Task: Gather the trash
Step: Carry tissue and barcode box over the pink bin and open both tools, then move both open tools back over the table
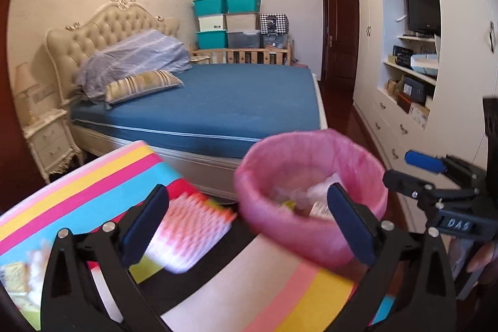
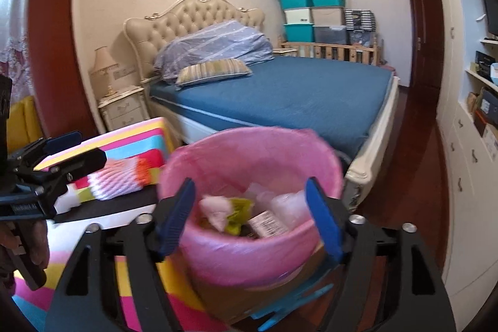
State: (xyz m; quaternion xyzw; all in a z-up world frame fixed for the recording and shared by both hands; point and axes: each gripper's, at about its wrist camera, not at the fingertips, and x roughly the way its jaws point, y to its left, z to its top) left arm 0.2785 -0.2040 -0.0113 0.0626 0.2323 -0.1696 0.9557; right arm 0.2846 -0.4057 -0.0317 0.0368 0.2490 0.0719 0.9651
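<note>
Two grippers: both held with fingers spread wide, nothing between them.
Left gripper (image 1: 246, 226): its fingers (image 1: 146, 223) stand apart; the foam net sleeve lies just past the left one, the bin's rim sits behind the right one, neither visibly touched.
Right gripper (image 2: 252, 217): its fingers (image 2: 323, 217) flank the bin's near wall from either side, a gap showing on both; also seen at 3 o'clock in the left wrist view.
Foam net sleeve (image 1: 190, 232): white and orange mesh, blurred, lying on the striped worktop; at 9 o'clock of the bin in the right wrist view (image 2: 119, 178).
Bin (image 2: 249, 251): round, lined with a pink bag, standing at the worktop's right edge; at 2 o'clock from the left fingers (image 1: 311, 235).
Trash in bin (image 2: 246, 213): a pale pink wad, a yellow-green scrap, a barcoded wrapper and clear plastic, piled together.
Striped worktop (image 1: 93, 176): pink, yellow, blue and white bands with a black strip across.
Bed (image 2: 295, 95): blue sheet, tufted headboard, two pillows, at 12 o'clock beyond the worktop.
Storage boxes (image 1: 227, 21): teal and pale, stacked behind the bed.
</note>
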